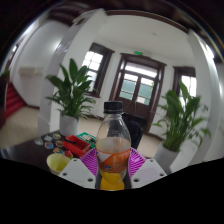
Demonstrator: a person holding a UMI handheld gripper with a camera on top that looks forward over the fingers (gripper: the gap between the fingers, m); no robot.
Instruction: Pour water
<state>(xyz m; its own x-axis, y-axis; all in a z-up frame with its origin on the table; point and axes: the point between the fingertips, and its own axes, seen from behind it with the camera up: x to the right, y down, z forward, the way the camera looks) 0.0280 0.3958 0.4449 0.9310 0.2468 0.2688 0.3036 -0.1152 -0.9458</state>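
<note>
- Bottle first: a clear plastic bottle with a dark screw cap (113, 145) stands upright between the two fingers of the tongs (112, 168), its lower half filled with orange-amber liquid and its upper half empty.
- The pink pads (90, 160) sit tight against both sides of the bottle, so the tongs appear to be pinching it; no gap shows on either side.
- The bottle seems lifted clear of the dark surface (25, 150), which lies to the left and lower down, though its base is hidden between the fingers.
- Step in hand, as I judge it: carrying the gripped bottle toward a receiving vessel, with pouring not yet begun, since the bottle is vertical and the liquid level lies flat.
- The cap looks closed; if so, it must come off before anything can flow.
- A small round yellow cup (58, 161) sits on the surface just left of the tongs, and its contents cannot be made out.
- The next move calls for bringing the bottle's mouth over that cup, then tilting slowly to the left while keeping a firm squeeze.
- Two leafy green potted plants (72, 92) stand far back, in front of windows.
</note>
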